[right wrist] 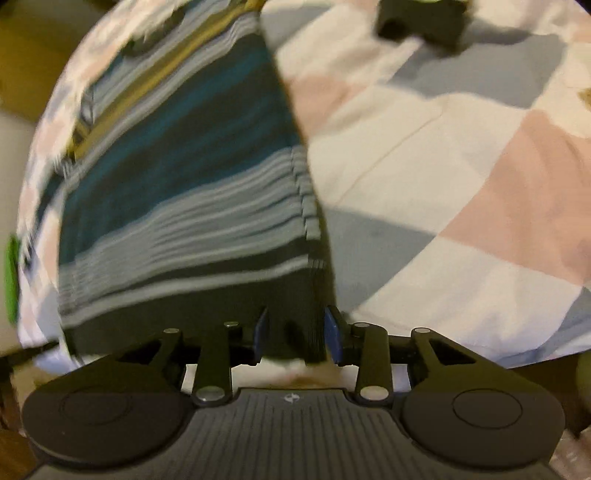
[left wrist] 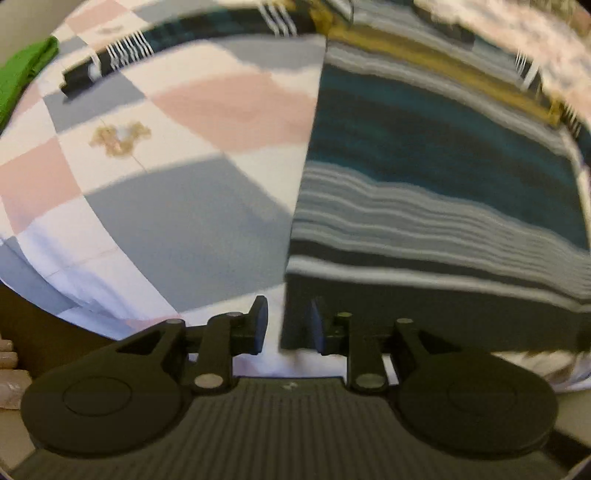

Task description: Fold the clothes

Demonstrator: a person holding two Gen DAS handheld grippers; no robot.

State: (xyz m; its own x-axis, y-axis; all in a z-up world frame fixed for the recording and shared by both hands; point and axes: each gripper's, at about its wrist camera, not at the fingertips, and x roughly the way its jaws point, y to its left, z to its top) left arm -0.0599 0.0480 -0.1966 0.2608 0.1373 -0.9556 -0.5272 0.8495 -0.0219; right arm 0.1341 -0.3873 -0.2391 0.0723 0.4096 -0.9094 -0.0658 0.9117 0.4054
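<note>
Bedspread (left wrist: pixel 207 206), checked in pink, grey and white, fills both views and serves as the folding surface. It reads flat enough to lay cloth square.

Striped garment (left wrist: pixel 436 192), teal, grey, black with a mustard band: spread on the bedspread, near hem toward the grippers, one straight side edge running away from them. Laid out like this, probably so both near corners can be taken at once and the hem carried over in a fold.

Left gripper (left wrist: pixel 286 325): fingers parted, the near-left corner of the garment lying in the gap; not pinched, as far as the blur allows.

Right gripper (right wrist: pixel 295 338): blue pads stand either side of the near-right corner with space showing; looks released, about to close.

Hard to read: both views smeared by motion. Far end of the garment is a blur, neckline or sleeves not made out. A dark striped strip with white fringe (left wrist: pixel 177 33) lies beyond; could be a scarf. Green cloth (left wrist: pixel 26 74) cut off at the frame edge. Fingertips (left wrist: pixel 11 369) of the person's hand barely show.
</note>
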